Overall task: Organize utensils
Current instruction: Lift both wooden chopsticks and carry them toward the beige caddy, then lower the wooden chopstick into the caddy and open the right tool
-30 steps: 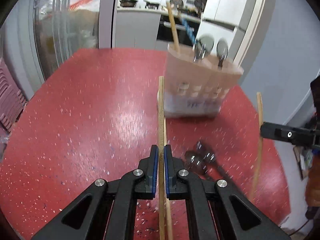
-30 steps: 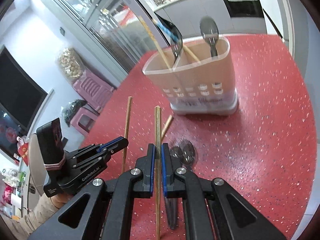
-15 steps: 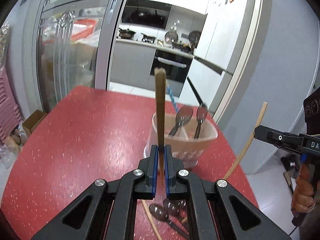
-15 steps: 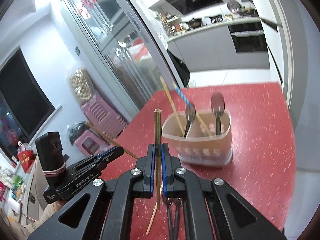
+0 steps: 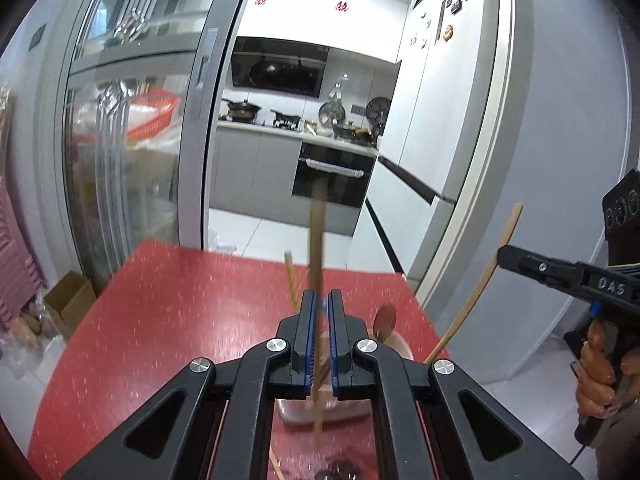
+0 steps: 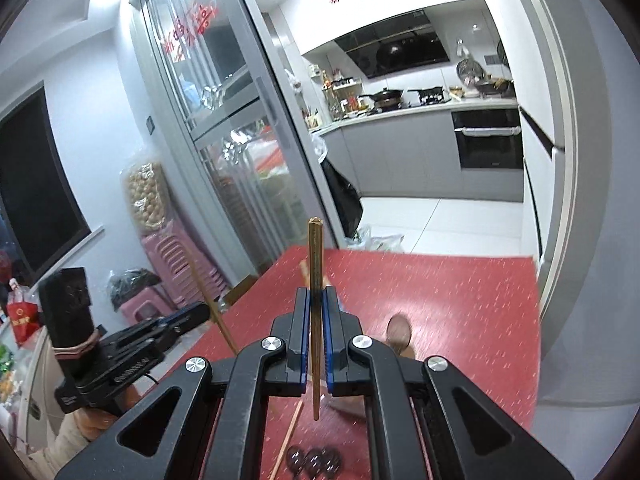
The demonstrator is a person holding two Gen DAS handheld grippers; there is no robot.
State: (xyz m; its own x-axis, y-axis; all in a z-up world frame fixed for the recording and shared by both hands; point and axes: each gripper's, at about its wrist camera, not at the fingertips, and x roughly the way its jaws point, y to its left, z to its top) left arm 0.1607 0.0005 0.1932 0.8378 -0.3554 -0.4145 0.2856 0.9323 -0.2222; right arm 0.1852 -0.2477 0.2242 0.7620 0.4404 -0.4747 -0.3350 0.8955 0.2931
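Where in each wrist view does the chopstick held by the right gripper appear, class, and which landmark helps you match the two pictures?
Left wrist view: the right gripper's chopstick slants at the right edge, pinched by the right gripper.
Right wrist view: the same chopstick stands upright at centre between the blue pads.
Shared landmark: the built-in oven in the kitchen beyond the red table.

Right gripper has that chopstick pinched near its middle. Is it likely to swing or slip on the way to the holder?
The chopstick looks like stiff wood, so it should not flex. It is long and thin, held in the right gripper at one narrow spot, so it may pivot if bumped. Its smooth sides could let it slide downward; keep it upright over the holder.
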